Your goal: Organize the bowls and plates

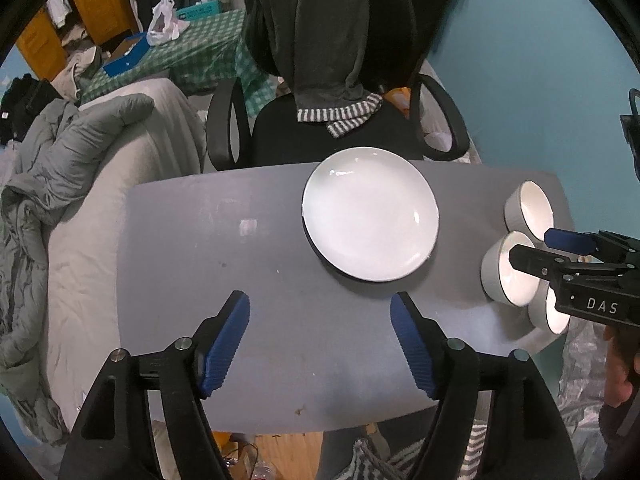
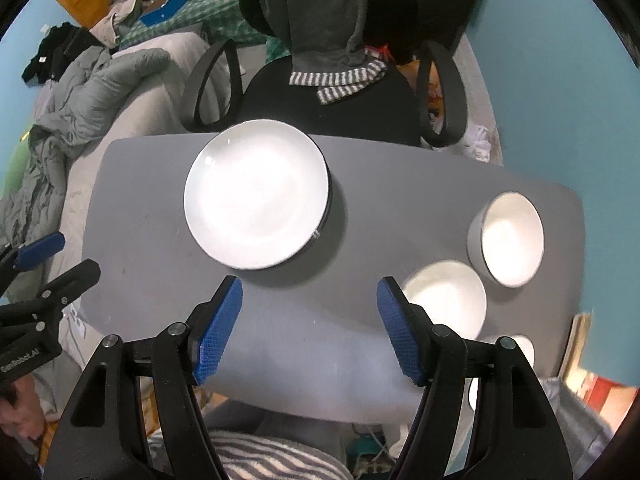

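Grey counter (image 1: 180, 264), rounded corners, seen from above in both wrist views. White plate (image 1: 370, 214), round and shallow, lies flat toward the far edge of the counter; a dark rim shows under its near and right edge, so it may rest on a second plate, though that cannot be told for certain. Three white bowls stand upright along the right end of the counter: far bowl (image 2: 508, 238) near the corner, middle bowl (image 2: 444, 298) just beside it toward the viewer, near bowl (image 1: 554, 312) at the counter's front edge, mostly hidden behind the right claw in both views. Bowls and plate are well apart. Left claw (image 1: 320, 340), black frame with blue ribbed pads, hovers over bare counter in front of the plate, jaws spread wide, nothing between them. Right claw (image 2: 310, 328), same make, hovers between the plate and the middle bowl, jaws also wide apart and empty; in the left wrist view its fingers reach in over the bowls from the right. Black office chair (image 1: 332, 132), dark garment and striped cloth draped on it, stands behind the counter. Bed with grey bedding (image 1: 72, 184) to the left. Blue wall (image 1: 520, 60) to the right.
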Demonstrator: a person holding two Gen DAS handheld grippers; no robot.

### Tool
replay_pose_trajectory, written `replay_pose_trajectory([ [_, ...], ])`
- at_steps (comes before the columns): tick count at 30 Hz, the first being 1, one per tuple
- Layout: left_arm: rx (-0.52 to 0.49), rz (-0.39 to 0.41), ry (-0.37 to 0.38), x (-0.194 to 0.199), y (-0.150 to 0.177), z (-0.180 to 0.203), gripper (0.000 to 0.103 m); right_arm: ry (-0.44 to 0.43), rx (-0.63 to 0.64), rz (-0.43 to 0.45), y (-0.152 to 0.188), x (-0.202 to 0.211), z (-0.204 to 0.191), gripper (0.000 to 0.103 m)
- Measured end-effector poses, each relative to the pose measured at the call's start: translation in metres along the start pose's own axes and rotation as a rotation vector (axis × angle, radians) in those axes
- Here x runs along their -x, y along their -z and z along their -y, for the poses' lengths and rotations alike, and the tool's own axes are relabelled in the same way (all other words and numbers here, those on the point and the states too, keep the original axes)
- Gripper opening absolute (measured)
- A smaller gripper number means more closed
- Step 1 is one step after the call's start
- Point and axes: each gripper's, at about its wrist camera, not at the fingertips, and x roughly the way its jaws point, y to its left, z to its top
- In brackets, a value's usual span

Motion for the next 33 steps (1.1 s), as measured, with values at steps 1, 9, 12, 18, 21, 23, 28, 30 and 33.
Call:
replay_pose_trajectory([
  [1,-0.005,0.005,0.001,0.002,0.003,0.002,0.076,0.0,-0.011,0.005,0.005,0.004,0.002,0.069],
  [9,-0.034,0.041,0.048,0.029,0.029,0.023,0.081,0.006,-0.117,0.028,0.047,0.03,0.022,0.07],
  [12,-0.052,0.04,0.071,0.035,0.037,0.032,0.081,0.016,-0.16,0.03,0.062,0.039,0.033,0.07],
  [18,-0.121,0.02,0.097,0.035,0.045,0.056,0.081,0.048,-0.238,0.038,0.091,0.054,0.059,0.07],
  [21,-0.138,0.015,0.113,0.034,0.047,0.066,0.081,0.058,-0.284,0.037,0.104,0.055,0.074,0.07],
  [23,-0.154,0.005,0.125,0.032,0.047,0.074,0.081,0.073,-0.308,0.033,0.112,0.055,0.082,0.07],
  [28,-0.199,-0.018,0.134,0.027,0.045,0.097,0.081,0.087,-0.361,0.037,0.125,0.057,0.103,0.07],
  [30,-0.208,-0.022,0.138,0.025,0.043,0.105,0.081,0.086,-0.373,0.036,0.127,0.057,0.111,0.07],
  [33,-0.216,-0.03,0.142,0.02,0.037,0.118,0.081,0.1,-0.373,0.037,0.127,0.055,0.12,0.07],
])
